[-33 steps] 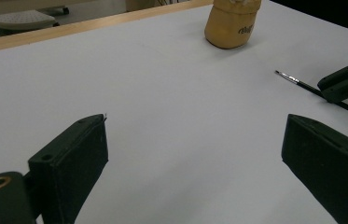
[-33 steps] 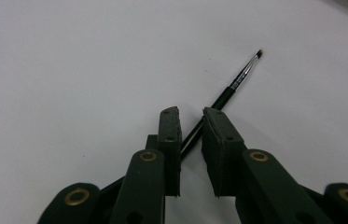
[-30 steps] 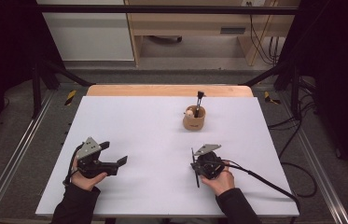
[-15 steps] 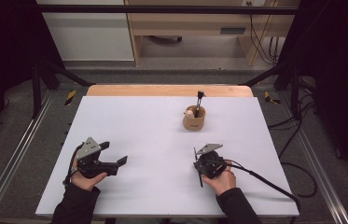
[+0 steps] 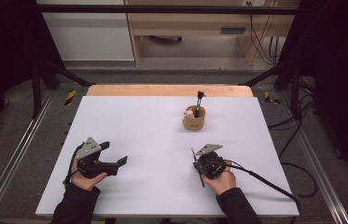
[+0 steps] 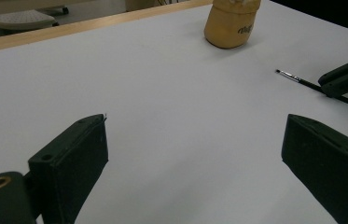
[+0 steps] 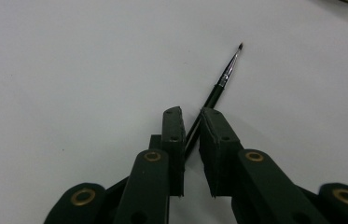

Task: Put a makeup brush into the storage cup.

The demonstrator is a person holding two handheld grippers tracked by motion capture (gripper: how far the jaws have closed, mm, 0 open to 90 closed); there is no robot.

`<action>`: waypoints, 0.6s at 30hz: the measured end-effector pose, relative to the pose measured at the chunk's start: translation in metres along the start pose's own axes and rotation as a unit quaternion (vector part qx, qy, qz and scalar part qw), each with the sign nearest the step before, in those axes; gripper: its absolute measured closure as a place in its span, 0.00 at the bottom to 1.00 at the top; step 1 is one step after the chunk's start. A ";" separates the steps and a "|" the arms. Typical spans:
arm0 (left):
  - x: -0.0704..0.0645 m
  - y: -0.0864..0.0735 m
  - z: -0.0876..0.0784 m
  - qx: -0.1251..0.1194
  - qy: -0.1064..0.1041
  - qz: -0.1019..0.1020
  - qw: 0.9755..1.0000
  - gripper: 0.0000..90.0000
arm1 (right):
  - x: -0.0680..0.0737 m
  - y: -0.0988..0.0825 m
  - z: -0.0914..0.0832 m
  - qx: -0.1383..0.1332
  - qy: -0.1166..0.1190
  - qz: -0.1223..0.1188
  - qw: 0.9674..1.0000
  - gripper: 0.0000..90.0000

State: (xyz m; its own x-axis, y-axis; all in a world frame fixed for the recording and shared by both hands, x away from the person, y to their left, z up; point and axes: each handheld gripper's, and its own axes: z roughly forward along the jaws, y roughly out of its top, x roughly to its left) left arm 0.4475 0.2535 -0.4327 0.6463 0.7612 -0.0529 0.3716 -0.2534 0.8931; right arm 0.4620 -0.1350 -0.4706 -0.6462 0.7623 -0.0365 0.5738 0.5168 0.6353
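right gripper (image 7: 190,133): pinched on thin black paintbrush (image 7: 218,88), unmoved | left gripper (image 6: 195,154): wide, empty | next: tan wooden cup (image 5: 194,120)

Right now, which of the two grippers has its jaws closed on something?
The right gripper: its jaws pinch a thin black paintbrush. The left gripper differs: its jaws stand wide apart over the bare white table, with nothing between them.

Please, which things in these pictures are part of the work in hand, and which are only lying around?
Part of the work:
- thin paintbrush, clamped in the right tongs
- wooden cup with a brush standing in it
- left tongs, open and holding nothing

Only lying around:
- cables beside the table
- wooden cabinet behind
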 end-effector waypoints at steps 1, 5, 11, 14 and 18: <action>0.000 0.000 0.000 0.001 0.000 0.000 1.000 0.07 | 0.000 0.000 0.000 0.000 0.000 0.002 1.000 0.89; 0.000 0.000 0.000 0.001 0.000 0.002 1.000 0.07 | 0.000 0.000 0.000 -0.001 -0.001 0.001 1.000 0.89; 0.000 0.000 0.000 0.002 0.000 0.002 1.000 0.07 | 0.001 0.000 0.000 -0.010 0.013 -0.013 1.000 0.92; 0.000 0.000 0.000 0.002 0.000 0.002 1.000 0.07 | 0.001 0.000 0.000 -0.010 0.020 -0.013 1.000 0.92; 0.000 0.000 0.000 0.002 -0.001 0.002 1.000 0.07 | 0.001 -0.001 0.001 -0.010 0.017 -0.010 1.000 0.89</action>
State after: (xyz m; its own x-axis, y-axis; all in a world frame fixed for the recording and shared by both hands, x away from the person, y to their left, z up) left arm 0.4476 0.2531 -0.4329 0.6485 0.7596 -0.0500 0.3714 -0.2584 0.8918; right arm 0.4619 -0.1341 -0.4721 -0.6750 0.7375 -0.0231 0.5504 0.5242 0.6498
